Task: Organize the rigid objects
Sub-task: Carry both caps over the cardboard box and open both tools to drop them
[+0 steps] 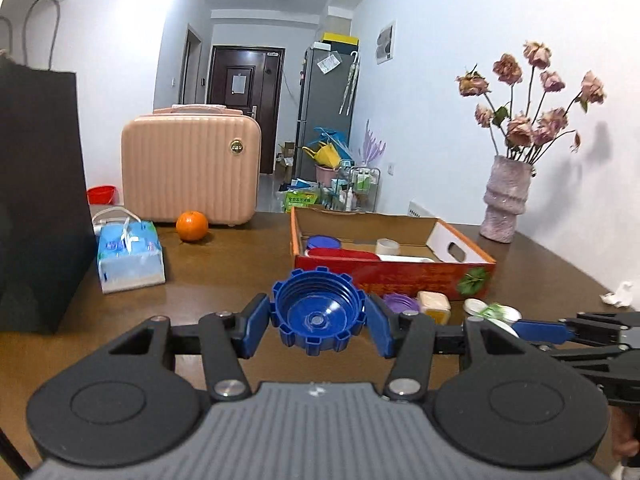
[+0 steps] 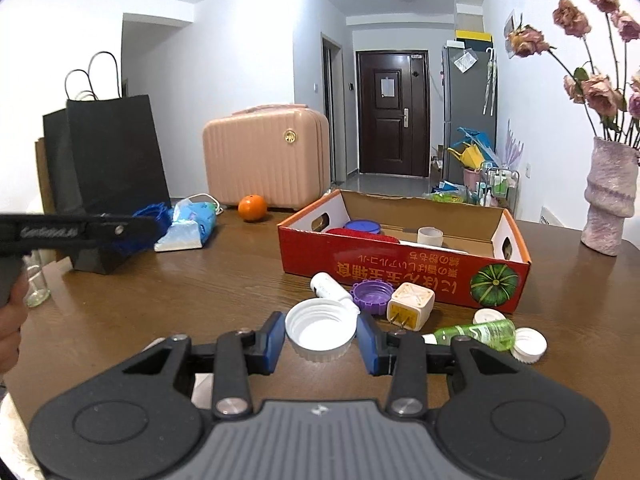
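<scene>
My left gripper (image 1: 318, 322) is shut on a blue notched cap (image 1: 318, 312) and holds it above the brown table. My right gripper (image 2: 320, 334) is shut on a wide white cap (image 2: 320, 330), close to the table. The red cardboard box (image 2: 400, 268) stands just beyond, holding a blue lid (image 2: 362, 226), a red item and a tape roll (image 2: 430, 236). In front of the box lie a purple cap (image 2: 370, 296), a cream plug adapter (image 2: 410, 306), a white tube (image 2: 330, 286), a green bottle (image 2: 476, 332) and a small white cap (image 2: 528, 344).
A pink suitcase (image 2: 266, 156), an orange (image 2: 252, 208), a tissue pack (image 2: 188, 226) and a black paper bag (image 2: 108, 160) stand at the left and back. A vase of dried roses (image 2: 608, 200) stands at the right. The left gripper (image 2: 80, 232) shows at the left of the right wrist view.
</scene>
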A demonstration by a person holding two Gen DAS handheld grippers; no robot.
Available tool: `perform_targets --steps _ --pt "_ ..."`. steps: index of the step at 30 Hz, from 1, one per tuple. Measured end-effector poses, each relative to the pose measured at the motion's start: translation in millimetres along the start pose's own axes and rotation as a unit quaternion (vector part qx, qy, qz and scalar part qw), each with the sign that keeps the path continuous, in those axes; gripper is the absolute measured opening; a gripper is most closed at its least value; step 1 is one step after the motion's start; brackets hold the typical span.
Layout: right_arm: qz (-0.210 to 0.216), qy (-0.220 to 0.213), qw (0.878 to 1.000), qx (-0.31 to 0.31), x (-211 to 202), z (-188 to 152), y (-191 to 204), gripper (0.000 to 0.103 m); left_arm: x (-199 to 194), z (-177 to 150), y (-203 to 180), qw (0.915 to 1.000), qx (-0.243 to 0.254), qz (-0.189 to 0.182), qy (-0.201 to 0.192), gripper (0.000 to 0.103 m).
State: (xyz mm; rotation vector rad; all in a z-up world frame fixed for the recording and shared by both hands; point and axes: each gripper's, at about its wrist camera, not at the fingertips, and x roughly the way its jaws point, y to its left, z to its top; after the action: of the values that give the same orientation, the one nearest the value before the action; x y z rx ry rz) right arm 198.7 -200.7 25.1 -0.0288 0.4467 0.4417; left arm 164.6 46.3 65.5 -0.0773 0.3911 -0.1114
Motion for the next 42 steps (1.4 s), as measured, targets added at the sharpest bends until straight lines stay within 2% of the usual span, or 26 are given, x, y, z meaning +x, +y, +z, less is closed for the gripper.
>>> perform_targets --steps 5,10,16,23,26,28,33,36,38,40,42 --pt "-0.004 -0.010 1.000 0.007 -21 -8 -2 0.038 -13 -13 -8 0.9999 -0.008 -0.010 0.008 0.053" --pt "-0.012 -0.015 1.000 0.017 -28 -12 -12 0.038 -3 -11 -20 0.9998 0.001 -0.017 0.010 0.053" --pt "-0.024 -0.017 0.999 0.031 -21 -7 -38 0.038 36 4 -33 0.9991 0.020 -0.031 0.019 0.053" --pt "-0.026 -0.012 0.999 0.024 16 25 -75 0.038 119 41 -39 0.9967 0.060 -0.031 0.046 0.053" --pt "-0.011 -0.011 0.999 0.037 46 53 -94 0.038 163 66 -39 0.9949 0.063 -0.046 0.063 0.053" --pt "-0.002 -0.007 0.999 0.049 76 74 -108 0.038 201 78 -37 0.9934 0.064 -0.043 0.085 0.053" --pt "0.018 0.053 0.994 0.097 179 118 -144 0.038 282 83 -27 0.9863 0.082 -0.015 0.142 0.053" --pt "0.002 0.092 0.993 0.080 235 133 -146 0.038 301 78 -20 0.9831 0.089 -0.022 0.159 0.053" --pt "-0.001 0.108 0.992 0.062 266 140 -141 0.038 304 75 -15 0.9835 0.096 -0.028 0.151 0.056" --pt "0.006 0.115 0.991 0.062 290 146 -136 0.038 308 74 -9 0.9839 0.091 -0.024 0.152 0.063" --pt "0.001 0.125 0.990 0.057 310 151 -130 0.039 306 77 -4 0.9852 0.081 -0.040 0.146 0.068"
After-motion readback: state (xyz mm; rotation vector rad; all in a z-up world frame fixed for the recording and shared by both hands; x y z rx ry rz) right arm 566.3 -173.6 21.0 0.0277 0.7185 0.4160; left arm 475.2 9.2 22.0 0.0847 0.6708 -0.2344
